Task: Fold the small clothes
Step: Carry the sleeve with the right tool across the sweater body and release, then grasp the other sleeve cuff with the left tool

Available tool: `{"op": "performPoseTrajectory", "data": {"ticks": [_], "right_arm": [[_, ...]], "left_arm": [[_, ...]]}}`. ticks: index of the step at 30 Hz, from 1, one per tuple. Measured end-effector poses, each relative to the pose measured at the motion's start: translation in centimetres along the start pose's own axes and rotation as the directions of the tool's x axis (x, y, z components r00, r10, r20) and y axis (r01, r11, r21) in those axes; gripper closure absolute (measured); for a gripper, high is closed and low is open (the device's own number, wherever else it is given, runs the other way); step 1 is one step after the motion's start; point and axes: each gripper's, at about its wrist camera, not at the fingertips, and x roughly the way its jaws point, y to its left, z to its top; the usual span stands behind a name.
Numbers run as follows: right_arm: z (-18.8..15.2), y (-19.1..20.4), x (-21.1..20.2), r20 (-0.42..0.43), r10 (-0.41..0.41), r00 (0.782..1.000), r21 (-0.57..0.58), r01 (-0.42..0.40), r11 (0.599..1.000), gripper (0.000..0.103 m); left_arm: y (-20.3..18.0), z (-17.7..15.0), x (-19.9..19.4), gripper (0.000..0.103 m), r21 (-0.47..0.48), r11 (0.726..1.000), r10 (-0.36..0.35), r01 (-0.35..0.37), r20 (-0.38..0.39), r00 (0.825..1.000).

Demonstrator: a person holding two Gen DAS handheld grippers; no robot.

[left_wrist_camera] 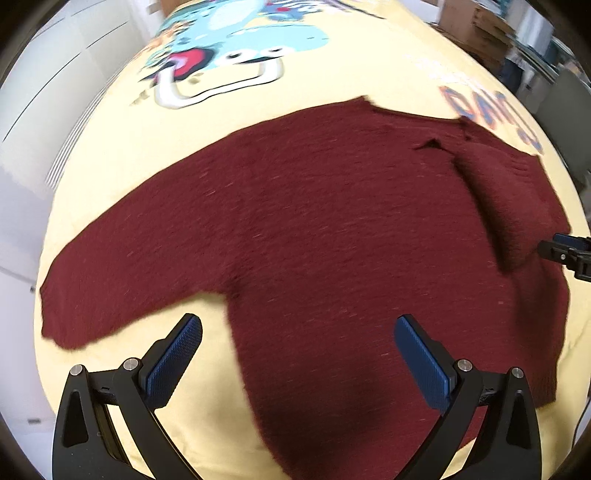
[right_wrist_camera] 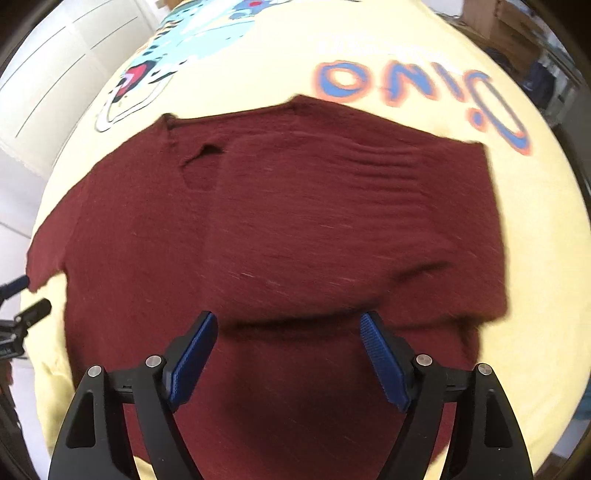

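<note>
A dark red knit sweater (left_wrist_camera: pixel 314 229) lies flat on a pale yellow cloth (left_wrist_camera: pixel 122 155). In the left wrist view its left sleeve stretches out to the left, and the right sleeve is folded across the body. My left gripper (left_wrist_camera: pixel 297 332) is open and empty, held over the sweater's lower left side. In the right wrist view the sweater (right_wrist_camera: pixel 295 221) shows the folded sleeve lying across its chest. My right gripper (right_wrist_camera: pixel 288 328) is open and empty, just above the folded sleeve's near edge. Its tip also shows at the right edge of the left wrist view (left_wrist_camera: pixel 565 251).
The yellow cloth carries a blue cartoon dinosaur print (left_wrist_camera: pixel 236 40) and blue "Dino" lettering (right_wrist_camera: pixel 413 85) beyond the sweater. White cabinet doors (right_wrist_camera: pixel 55 62) stand at the left. Cardboard boxes (left_wrist_camera: pixel 476 29) are stacked at the far right.
</note>
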Motion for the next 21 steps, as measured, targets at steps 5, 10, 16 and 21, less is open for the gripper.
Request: {"op": "performPoseTrajectory", "data": {"ticks": [5,10,16,21], "right_arm": [[-2.1,-3.5,-0.3,-0.007,-0.047,0.999,0.069,0.047,0.996,0.022],[-3.3,-6.4,-0.2,-0.009,-0.054,0.999,0.124,0.054,0.991,0.022],[-4.4,-8.9,-0.3,-0.018,-0.046,0.999,0.179,0.049,0.983,0.022],[-5.2,-10.5,-1.1,-0.008,-0.049,0.999,0.203,0.049,0.978,0.022]], "left_arm": [[-4.9,1.8,0.6,0.001,0.13,0.991,-0.034,0.033,0.007,0.999],[-12.0,3.6,0.6,0.001,0.309,0.95,-0.072,0.054,0.048,0.996],[-19.8,5.0,1.6,0.001,0.495,0.868,-0.077,0.032,0.071,0.994],[-23.9,5.5,4.2,0.001,0.6,0.8,-0.038,-0.007,0.062,0.997]]}}
